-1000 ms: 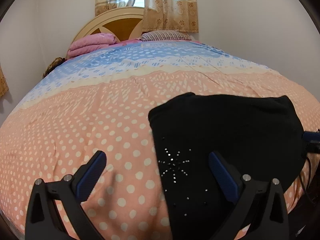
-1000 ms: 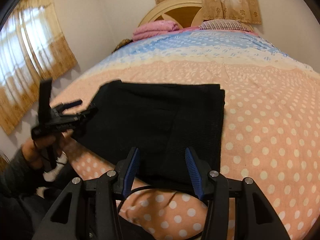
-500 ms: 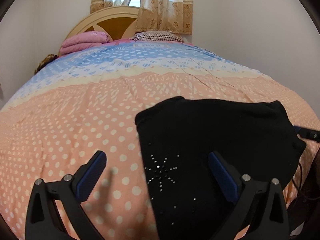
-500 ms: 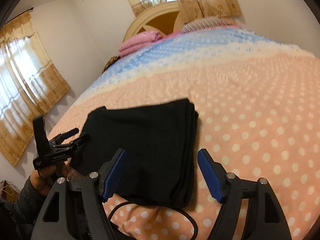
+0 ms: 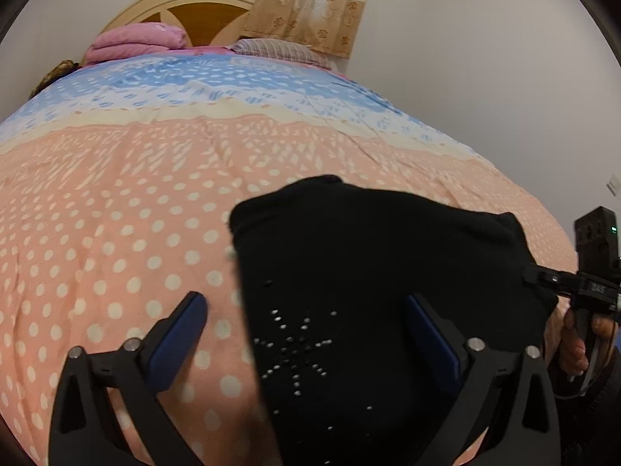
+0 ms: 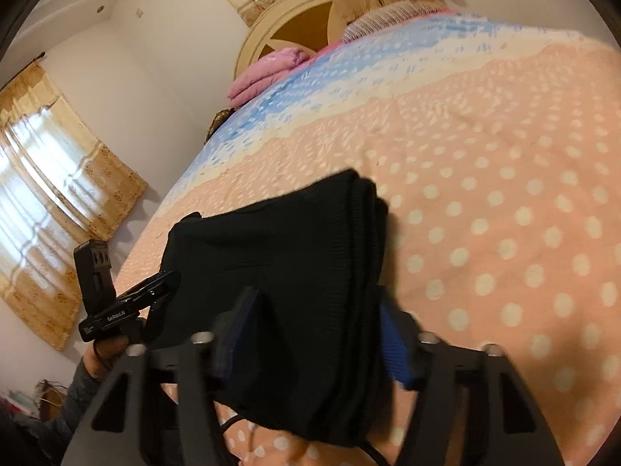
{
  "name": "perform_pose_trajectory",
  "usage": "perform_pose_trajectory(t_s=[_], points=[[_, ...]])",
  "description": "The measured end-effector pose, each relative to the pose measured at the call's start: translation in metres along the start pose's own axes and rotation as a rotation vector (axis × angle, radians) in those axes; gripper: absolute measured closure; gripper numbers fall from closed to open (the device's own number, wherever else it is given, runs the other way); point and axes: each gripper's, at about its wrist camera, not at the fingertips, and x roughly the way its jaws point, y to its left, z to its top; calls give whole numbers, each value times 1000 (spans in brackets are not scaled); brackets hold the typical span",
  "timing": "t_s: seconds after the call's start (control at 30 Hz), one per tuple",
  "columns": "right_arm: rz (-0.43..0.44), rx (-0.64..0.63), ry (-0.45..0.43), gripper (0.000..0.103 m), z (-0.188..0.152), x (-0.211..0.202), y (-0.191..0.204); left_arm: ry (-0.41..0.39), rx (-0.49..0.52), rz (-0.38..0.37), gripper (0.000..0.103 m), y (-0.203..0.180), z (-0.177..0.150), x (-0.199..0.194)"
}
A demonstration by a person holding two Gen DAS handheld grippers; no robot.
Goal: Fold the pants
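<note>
The black pants (image 5: 380, 272) lie folded into a thick rectangle on the bed, with a star of small studs near my left gripper. My left gripper (image 5: 306, 334) is open, its jaws straddling the near left corner of the pants. My right gripper (image 6: 314, 334) is open, its blue pads on either side of the pants' (image 6: 295, 272) folded right edge, which lies between them. Each gripper shows in the other's view: the right gripper (image 5: 559, 283) at the pants' far right, the left gripper (image 6: 155, 291) at their left.
The bed (image 5: 116, 202) has a peach polka-dot cover turning blue toward the headboard (image 5: 202, 4). Folded pink bedding (image 5: 136, 40) and a pillow (image 5: 279, 48) lie at its head. Curtained windows (image 6: 50, 178) and white walls surround it. A black cable (image 6: 372, 452) trails below the pants.
My right gripper has moved in low over the pants' right edge, which now lies between its jaws. My left gripper has tilted and shifted slightly along the left corner.
</note>
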Motion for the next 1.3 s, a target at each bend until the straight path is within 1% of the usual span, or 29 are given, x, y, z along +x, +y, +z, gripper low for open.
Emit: perform_pose_trajectory(t_s=[0.03, 0.07, 0.13, 0.2, 0.23, 0.27, 0.3, 0.33, 0.37, 0.4, 0.43, 0.47, 0.53, 0.67, 0.8, 0.87, 1.0, 1.07, 1.13, 1.2, 1.23, 1.3], points=[[13, 8, 4, 55, 0, 0, -1, 0, 5, -24, 16, -1, 0, 0], [30, 18, 5, 59, 0, 0, -3, 0, 6, -39, 20, -1, 1, 0], [44, 24, 5, 66, -1, -1, -4, -1, 7, -91, 38, -1, 0, -2], [51, 11, -7, 71, -2, -5, 0, -6, 6, -99, 41, -1, 0, -3], [50, -4, -16, 73, -2, -8, 5, -8, 4, -106, 48, 0, 0, -4], [50, -20, -22, 74, -2, -10, 9, -10, 0, -118, 52, 0, 0, -5], [46, -43, -31, 75, -2, -13, 16, -10, -9, -138, 62, 2, 0, -6], [44, -62, -38, 75, -2, -16, 22, -8, -25, -164, 68, 4, 0, -8], [44, -75, -43, 75, -2, -18, 27, -12, -33, -172, 71, 5, 0, -10], [49, -94, -50, 75, -1, -22, 34, -19, -31, -168, 77, 6, 0, -13], [49, -114, -57, 76, 0, -25, 40, -26, -26, -166, 82, 6, 1, -17], [48, -128, -64, 76, 1, -27, 45, -34, -30, -166, 83, 7, 1, -20], [58, -160, -72, 76, 6, -31, 58, -51, -43, -166, 90, 10, 4, -28], [70, -208, -66, 76, 23, -25, 77, -83, -60, -157, 90, 19, 7, -44], [105, -244, -35, 76, 46, 4, 102, -131, -88, -120, 90, 40, 11, -70], [126, -270, -18, 76, 56, 23, 118, -158, -101, -82, 90, 56, 12, -86], [198, -297, 31, 76, 77, 80, 160, -212, -134, 17, 90, 94, 12, -126], [232, -306, 62, 76, 80, 109, 181, -232, -152, 67, 90, 113, 11, -141], [249, -328, 100, 76, 79, 144, 204, -250, -170, 140, 90, 135, 5, -154], [259, -344, 138, 76, 73, 175, 221, -248, -200, 188, 90, 155, -4, -159], [256, -350, 158, 76, 69, 190, 227, -242, -205, 224, 90, 165, -10, -158], [243, -343, 197, 76, 59, 214, 233, -211, -207, 282, 88, 181, -20, -148]])
